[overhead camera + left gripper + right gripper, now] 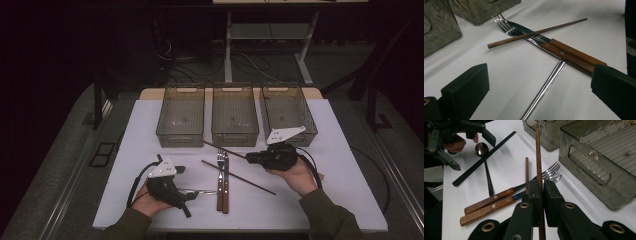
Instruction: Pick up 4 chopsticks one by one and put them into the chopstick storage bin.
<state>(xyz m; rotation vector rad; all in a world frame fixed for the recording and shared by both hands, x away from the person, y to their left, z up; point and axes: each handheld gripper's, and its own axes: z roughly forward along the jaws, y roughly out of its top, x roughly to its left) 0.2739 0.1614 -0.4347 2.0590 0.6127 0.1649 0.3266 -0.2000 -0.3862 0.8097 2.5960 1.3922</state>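
Observation:
My right gripper (250, 157) (541, 185) is shut on a brown wooden chopstick (225, 149) (538, 155), which points away toward the left bin. A second brown chopstick (240, 178) (536, 32) (526, 173) lies across a fork (220, 159) (504, 23) and a knife (226, 190) (576, 53), both with wooden handles. My left gripper (189, 187) (540, 75) is open near the front left, and a silver utensil handle (200, 191) (546, 86) lies on the table between its jaws, untouched.
Three empty smoky plastic bins (181, 115) (235, 114) (287, 112) stand in a row at the back of the white table (325, 200). In the right gripper view, a black spoon (482, 148) and black chopsticks (481, 160) lie by the left hand.

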